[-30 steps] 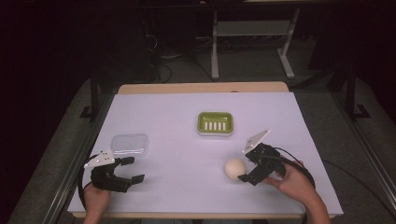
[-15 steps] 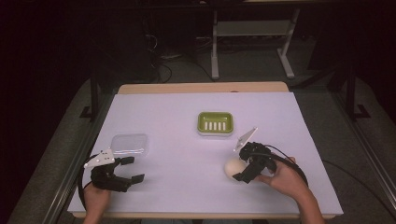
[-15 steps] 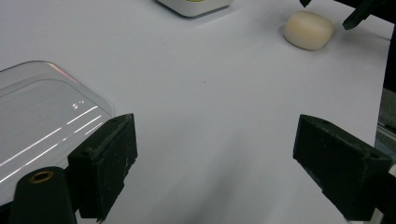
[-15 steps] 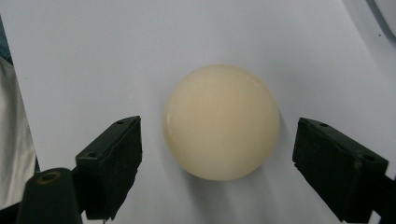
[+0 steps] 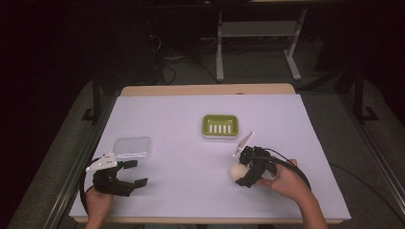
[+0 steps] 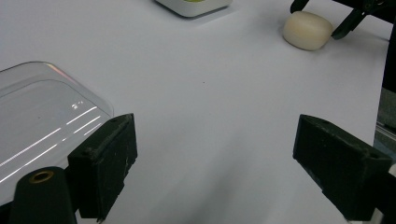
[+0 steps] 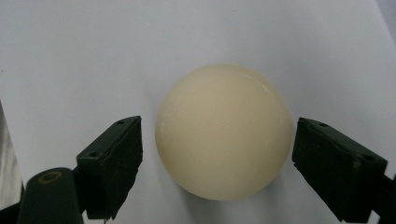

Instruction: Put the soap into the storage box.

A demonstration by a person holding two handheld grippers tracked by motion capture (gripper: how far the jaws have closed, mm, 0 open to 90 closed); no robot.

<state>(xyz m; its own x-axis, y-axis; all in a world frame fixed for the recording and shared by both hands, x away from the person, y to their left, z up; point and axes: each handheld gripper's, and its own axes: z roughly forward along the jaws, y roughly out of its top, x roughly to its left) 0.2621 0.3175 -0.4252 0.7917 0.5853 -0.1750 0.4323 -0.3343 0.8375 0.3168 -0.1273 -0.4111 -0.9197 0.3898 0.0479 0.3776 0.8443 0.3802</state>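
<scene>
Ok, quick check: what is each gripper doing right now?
Left gripper: open, holding nothing, beside the clear lid.
Right gripper: open, jaws either side of the cream soap, not yet clamped.

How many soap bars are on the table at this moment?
1. The cream soap bar lies on the white table, between the open jaws of the right claw, near the person's right hand. The green soap dish holds none.

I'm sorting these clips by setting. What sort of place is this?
Probably a lab or workshop set up for recording, not a home: a white-covered table under bright light in a dark room, cables on the floor, a metal stand behind, and only soap and its dish laid out.
</scene>
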